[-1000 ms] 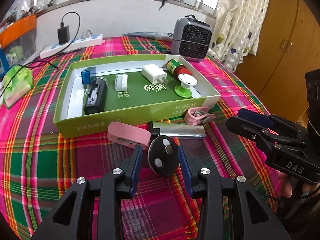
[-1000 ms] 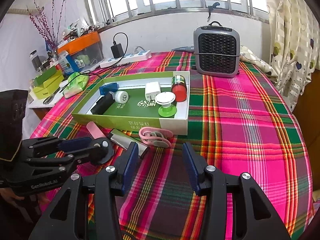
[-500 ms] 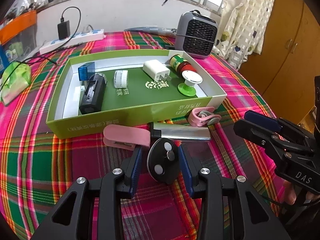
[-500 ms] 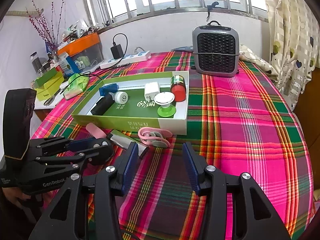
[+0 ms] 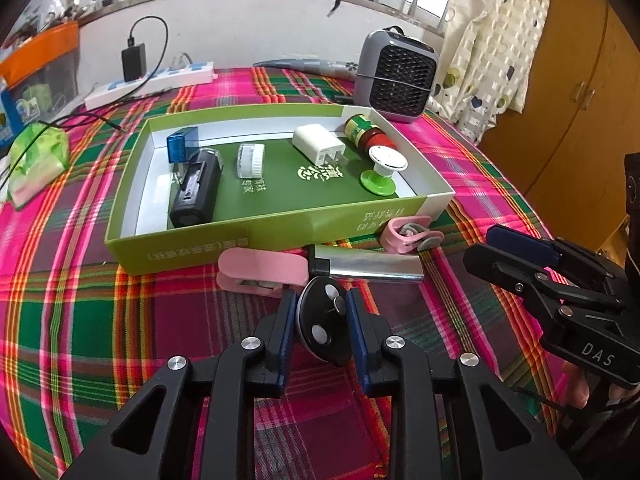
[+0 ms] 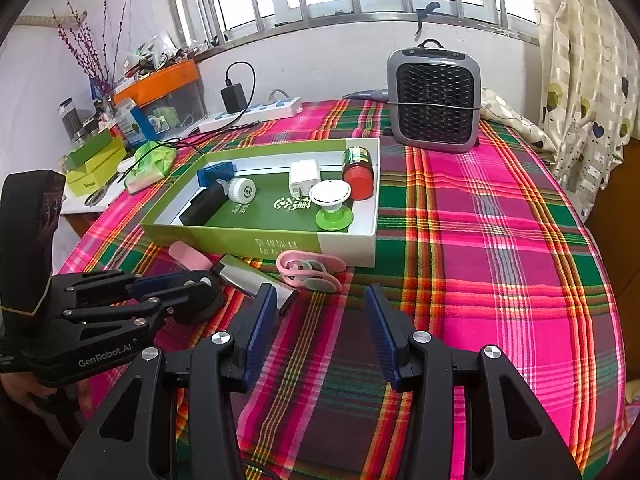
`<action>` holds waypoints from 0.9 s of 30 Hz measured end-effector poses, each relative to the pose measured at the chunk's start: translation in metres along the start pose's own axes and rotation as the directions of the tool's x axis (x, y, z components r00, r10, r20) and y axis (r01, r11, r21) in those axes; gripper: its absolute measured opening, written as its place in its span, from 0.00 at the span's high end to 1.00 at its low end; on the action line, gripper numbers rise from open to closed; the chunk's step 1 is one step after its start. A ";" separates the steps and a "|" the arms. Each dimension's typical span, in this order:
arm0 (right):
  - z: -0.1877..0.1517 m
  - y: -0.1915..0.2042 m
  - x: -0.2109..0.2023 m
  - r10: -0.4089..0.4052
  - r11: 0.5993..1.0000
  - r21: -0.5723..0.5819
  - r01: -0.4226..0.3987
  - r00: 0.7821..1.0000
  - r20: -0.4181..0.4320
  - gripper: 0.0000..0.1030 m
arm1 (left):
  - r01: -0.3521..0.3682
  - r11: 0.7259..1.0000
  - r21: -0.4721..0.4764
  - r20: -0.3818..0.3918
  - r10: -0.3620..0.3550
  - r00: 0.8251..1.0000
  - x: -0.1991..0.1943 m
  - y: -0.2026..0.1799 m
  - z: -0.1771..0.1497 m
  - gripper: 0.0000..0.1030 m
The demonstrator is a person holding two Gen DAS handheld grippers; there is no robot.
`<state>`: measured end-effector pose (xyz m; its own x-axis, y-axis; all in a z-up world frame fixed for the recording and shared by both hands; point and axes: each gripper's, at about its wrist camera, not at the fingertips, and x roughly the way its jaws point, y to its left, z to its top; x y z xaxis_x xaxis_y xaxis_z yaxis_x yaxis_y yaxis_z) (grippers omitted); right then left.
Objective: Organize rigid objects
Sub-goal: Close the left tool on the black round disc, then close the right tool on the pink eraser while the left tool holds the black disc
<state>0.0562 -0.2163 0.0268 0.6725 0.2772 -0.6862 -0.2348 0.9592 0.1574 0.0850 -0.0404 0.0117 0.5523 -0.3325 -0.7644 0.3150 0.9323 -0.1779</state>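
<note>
Three loose pieces lie just in front of the green box in my left wrist view: a pink clip, a silver lighter and a pink earphone holder. My left gripper has its jaws clamped on a black disc on edge, just short of the clip. I judge the step is carrying it into the box; I'd lift clear of the near wall before moving forward.

From the right wrist view, my right gripper hangs over the tabletop with jaws apart, empty, in front of the box's right corner. I'd keep it aside.
</note>
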 end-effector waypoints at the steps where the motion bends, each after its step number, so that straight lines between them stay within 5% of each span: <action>1: 0.000 0.001 0.000 -0.001 1.000 -0.002 0.001 1.000 0.000 0.54 | 0.003 1.000 -0.006 0.004 -0.003 1.000 -0.002 0.001 -0.001 0.77; 12: 0.007 0.020 0.006 0.031 0.998 -0.058 -0.031 1.000 -0.003 0.54 | -0.009 0.999 -0.053 0.051 0.011 0.999 -0.027 0.022 -0.009 0.77; 27: 0.026 0.071 0.046 0.187 0.961 -0.191 -0.200 0.979 -0.085 0.54 | -0.070 0.984 -0.162 0.077 0.083 0.994 -0.045 0.078 -0.017 0.77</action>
<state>0.0890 -0.1340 0.0250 0.5545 0.4460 -0.7026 -0.4942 0.8557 0.1531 0.0712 0.0498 0.0216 0.6342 -0.2639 -0.7267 0.1465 0.9639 -0.2222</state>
